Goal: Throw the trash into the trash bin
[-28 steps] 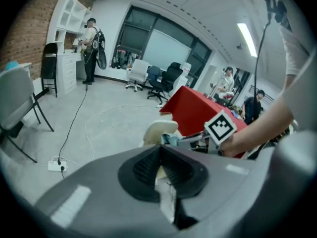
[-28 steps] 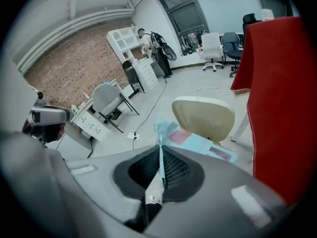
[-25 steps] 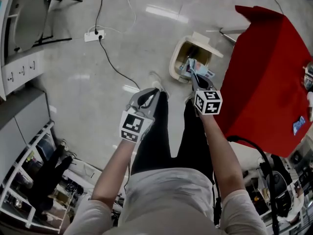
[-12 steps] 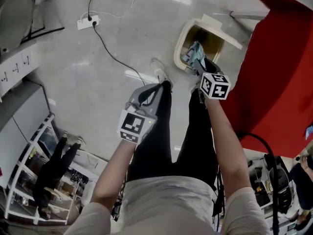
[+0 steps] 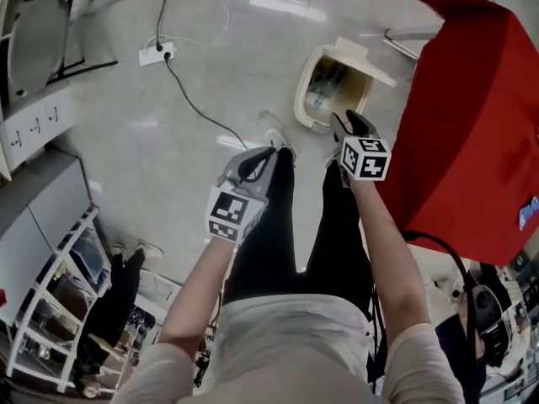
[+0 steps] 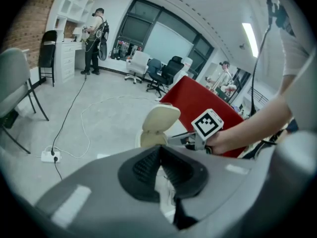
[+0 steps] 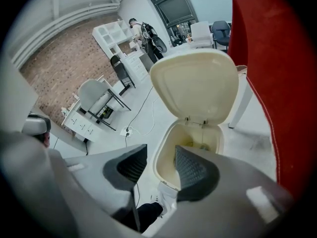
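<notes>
A cream trash bin point(image 5: 305, 99) stands on the floor with its lid point(image 5: 364, 60) flipped up. Pale bluish trash point(image 5: 318, 99) lies inside it. My right gripper point(image 5: 351, 125) hangs at the bin's near rim; its jaws have just been opening and stand apart with nothing between them. In the right gripper view the gripper point(image 7: 158, 166) looks into the bin point(image 7: 166, 155) under the raised lid point(image 7: 195, 86). My left gripper point(image 5: 253, 165) is to the left, above the person's leg, away from the bin. The left gripper point(image 6: 159, 158) is shut and empty.
A table under a red cloth point(image 5: 472, 116) stands close on the bin's right. A power strip point(image 5: 157, 55) with cables lies on the floor at the left, with a chair point(image 5: 42, 32) behind. White shelving point(image 5: 50, 310) is at the lower left. The person's shoe point(image 5: 276, 139) is beside the bin.
The bluish trash held in the right gripper above the bin has left its jaws and now lies in the bin. The right jaws have opened. The left gripper stays shut.
</notes>
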The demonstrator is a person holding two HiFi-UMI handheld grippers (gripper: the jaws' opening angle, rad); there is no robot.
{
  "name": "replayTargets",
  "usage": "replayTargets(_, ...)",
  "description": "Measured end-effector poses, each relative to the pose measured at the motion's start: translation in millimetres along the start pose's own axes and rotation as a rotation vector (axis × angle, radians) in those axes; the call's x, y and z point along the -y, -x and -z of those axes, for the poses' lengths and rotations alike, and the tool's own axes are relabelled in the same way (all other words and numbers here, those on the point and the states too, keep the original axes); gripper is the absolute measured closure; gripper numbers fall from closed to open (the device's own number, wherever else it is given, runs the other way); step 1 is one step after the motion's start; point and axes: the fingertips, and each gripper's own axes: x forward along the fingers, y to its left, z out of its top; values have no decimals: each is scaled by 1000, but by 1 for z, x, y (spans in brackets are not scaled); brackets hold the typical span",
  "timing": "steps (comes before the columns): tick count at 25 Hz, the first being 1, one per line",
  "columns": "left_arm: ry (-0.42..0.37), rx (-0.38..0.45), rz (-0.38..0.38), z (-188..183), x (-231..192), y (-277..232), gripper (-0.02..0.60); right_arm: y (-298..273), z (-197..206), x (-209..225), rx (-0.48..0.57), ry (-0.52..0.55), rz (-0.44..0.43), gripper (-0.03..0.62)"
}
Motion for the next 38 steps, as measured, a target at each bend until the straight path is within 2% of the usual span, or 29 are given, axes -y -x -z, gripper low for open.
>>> replayTargets(7,-12,14,-21,-31,22,46,577,76,-31,-19,49,13,-7,488)
replayTargets(13,48,27,37,-61,52,74,577,142,-59,-42,107,29,-20,534)
replayTargets(19,-44,45,53,-96,84,103,577,207,-72,-67,154,45,-45,550)
replayTargets(24,-105,61,61,-117,100,124,577,254,-76,-86,185,65,-84,592)
replayTargets(31,-134,60,105,-134,120,150,578,310,-78,-113,225,69,-185,592)
replayTargets(38,-207,63,151,-139,134,161,578,329,-81,-123,259,64,-166,592)
